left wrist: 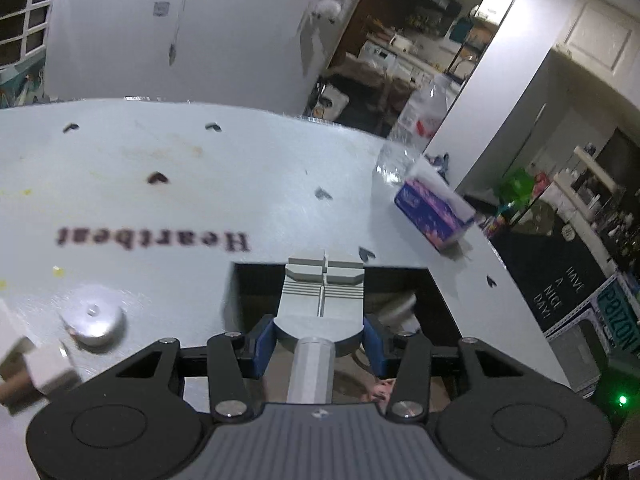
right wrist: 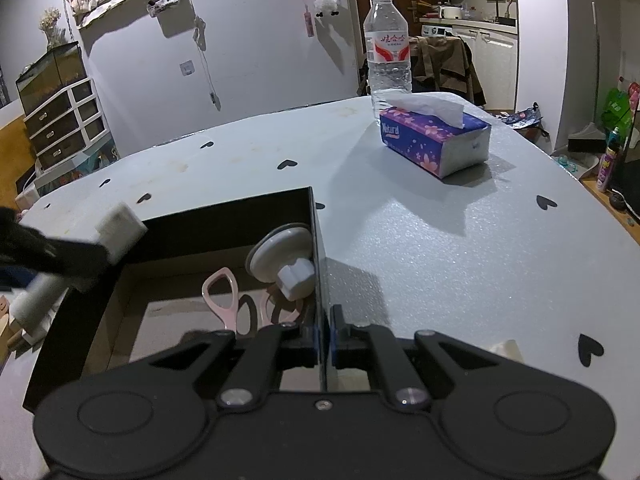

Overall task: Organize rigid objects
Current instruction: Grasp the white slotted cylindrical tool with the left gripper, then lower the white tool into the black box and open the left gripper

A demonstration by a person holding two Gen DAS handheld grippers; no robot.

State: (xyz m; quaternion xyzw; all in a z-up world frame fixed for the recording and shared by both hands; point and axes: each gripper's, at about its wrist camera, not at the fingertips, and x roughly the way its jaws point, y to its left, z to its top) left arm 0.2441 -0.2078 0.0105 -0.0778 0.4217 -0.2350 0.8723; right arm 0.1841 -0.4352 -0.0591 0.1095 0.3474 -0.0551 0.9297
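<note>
We take the black box (right wrist: 200,232) on the desk (right wrist: 440,248) as our landmark. Our left tongs (left wrist: 320,344) are part-way closed on a grey plastic tool (left wrist: 322,296), its blue pads (left wrist: 262,344) pressing the tool's wide body from both sides; the tool hangs over the near part of the box. Our right tongs (right wrist: 324,344) are pinched tight on the box's right wall (right wrist: 318,280), one pad inside it and one outside. Inside the box, against that right wall, lies a grey suction-cup knob (right wrist: 284,260), and just left of it a pair of pink-handled scissors (right wrist: 224,300) on the box floor. Left of the box on the desk sits a round white cap (left wrist: 94,316). Beyond the box to the right stand a tissue pack (right wrist: 436,140) and, behind it, a water bottle (right wrist: 388,48).
</note>
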